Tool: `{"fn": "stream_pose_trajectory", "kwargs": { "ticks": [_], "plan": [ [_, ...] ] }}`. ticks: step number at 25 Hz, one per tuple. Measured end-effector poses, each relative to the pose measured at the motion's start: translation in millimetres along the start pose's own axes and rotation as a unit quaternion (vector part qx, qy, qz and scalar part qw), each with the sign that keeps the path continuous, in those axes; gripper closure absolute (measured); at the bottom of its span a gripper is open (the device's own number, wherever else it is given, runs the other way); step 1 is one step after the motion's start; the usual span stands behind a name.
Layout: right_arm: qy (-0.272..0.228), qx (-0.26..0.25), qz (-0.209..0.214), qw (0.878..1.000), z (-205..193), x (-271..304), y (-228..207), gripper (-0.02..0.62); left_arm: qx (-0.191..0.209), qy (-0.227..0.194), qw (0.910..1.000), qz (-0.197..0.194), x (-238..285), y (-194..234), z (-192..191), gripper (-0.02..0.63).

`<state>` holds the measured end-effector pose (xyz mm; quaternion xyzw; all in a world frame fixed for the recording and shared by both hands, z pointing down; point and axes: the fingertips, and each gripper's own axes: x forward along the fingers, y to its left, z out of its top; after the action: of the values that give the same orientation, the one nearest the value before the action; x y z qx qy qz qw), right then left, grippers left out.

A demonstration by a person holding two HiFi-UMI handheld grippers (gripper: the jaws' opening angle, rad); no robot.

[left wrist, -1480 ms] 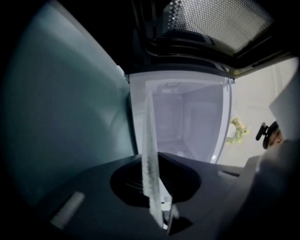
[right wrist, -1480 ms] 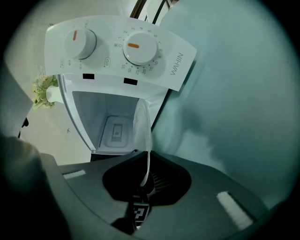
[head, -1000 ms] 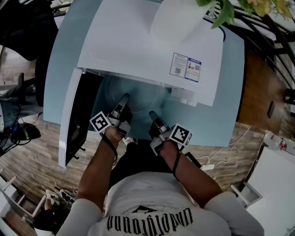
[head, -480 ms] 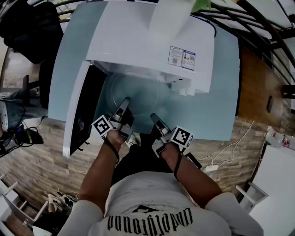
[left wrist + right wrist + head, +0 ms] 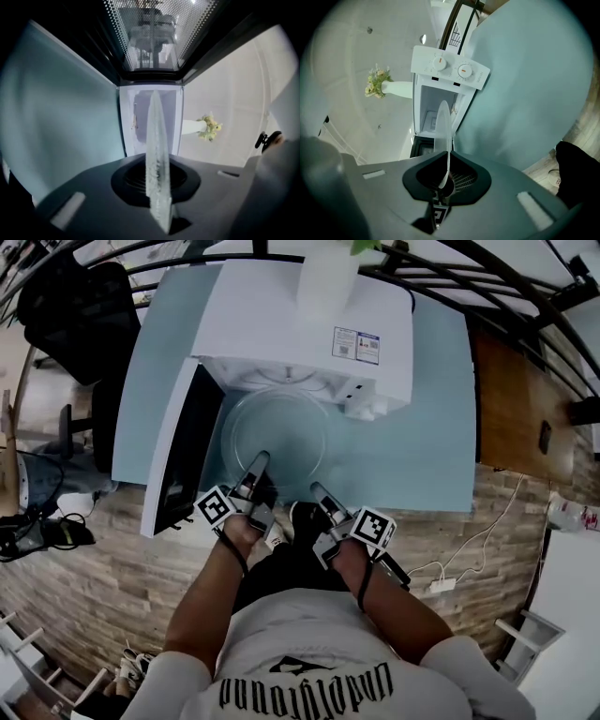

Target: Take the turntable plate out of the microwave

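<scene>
In the head view, the turntable plate (image 5: 277, 427) lies flat and level just in front of the microwave (image 5: 309, 324) mouth, out over the pale blue surface (image 5: 422, 427). Its far rim sits at the opening and its near rim is towards you. Your left hand-held gripper (image 5: 258, 462) bites the near rim left of centre, and your right hand-held gripper (image 5: 317, 489) bites it right of centre. The two are close together, side by side. Both your forearms reach straight ahead from your chest, wrists roughly level, with the marker cubes facing up. The door (image 5: 178, 456) hangs open at your left.

In the left gripper view, the plate stands edge-on, a thin frosted blade running straight up from the dark notch between the jaws. The jaws are nearly together and pressed on the glass rim from both sides. Beyond it you see the lit cavity, and the door's mesh window fills the top of the picture. The head view gives you neither of these.

In the right gripper view, the plate again shows edge-on, and its rim is pinched deep in the notch by jaws almost closed on it. Only here do you see the microwave's two dials (image 5: 450, 67). A white vase (image 5: 393, 87) of flowers juts sideways beside them. The wooden floor (image 5: 576, 131) shows past the surface's edge.
</scene>
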<state>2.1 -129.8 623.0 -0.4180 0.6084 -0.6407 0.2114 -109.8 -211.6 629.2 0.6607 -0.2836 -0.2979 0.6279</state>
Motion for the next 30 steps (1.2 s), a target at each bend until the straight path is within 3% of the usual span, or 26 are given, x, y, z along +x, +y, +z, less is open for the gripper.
{"fn": "stream_pose_trajectory", "kwargs": {
  "ticks": [5, 10, 16, 21, 27, 30],
  "plan": [
    [-0.006, -0.016, -0.009, 1.000, -14.9, -22.7, 8.9, 0.577, 0.016, 0.004, 0.9998, -0.012, -18.3, -21.4, -9.3, 0.531],
    [-0.006, -0.032, 0.027, 0.999, -29.0, -44.7, 35.8, 0.575, 0.021, 0.005, 0.9995, -0.022, -36.5, -50.0, -23.4, 0.531],
    [0.015, -0.055, 0.007, 0.998, -39.2, -83.2, 60.3, 0.574, 0.012, -0.011, 0.9996, -0.024, -59.5, -91.5, -42.5, 0.531],
    [0.032, -0.064, 0.069, 0.995, -34.2, -100.4, 95.1, 0.572, 0.024, -0.029, 0.9990, -0.024, -63.8, -123.7, -56.4, 0.531],
    [0.066, -0.075, 0.056, 0.993, -27.7, -143.0, 101.7, 0.571, 0.033, -0.070, 0.9967, -0.023, -77.4, -154.1, -88.3, 0.531],
    [0.085, -0.082, 0.088, 0.989, -25.6, -164.7, 109.4, 0.571, 0.037, -0.090, 0.9950, -0.023, -85.2, -165.2, -111.5, 0.531]
  ]
}}
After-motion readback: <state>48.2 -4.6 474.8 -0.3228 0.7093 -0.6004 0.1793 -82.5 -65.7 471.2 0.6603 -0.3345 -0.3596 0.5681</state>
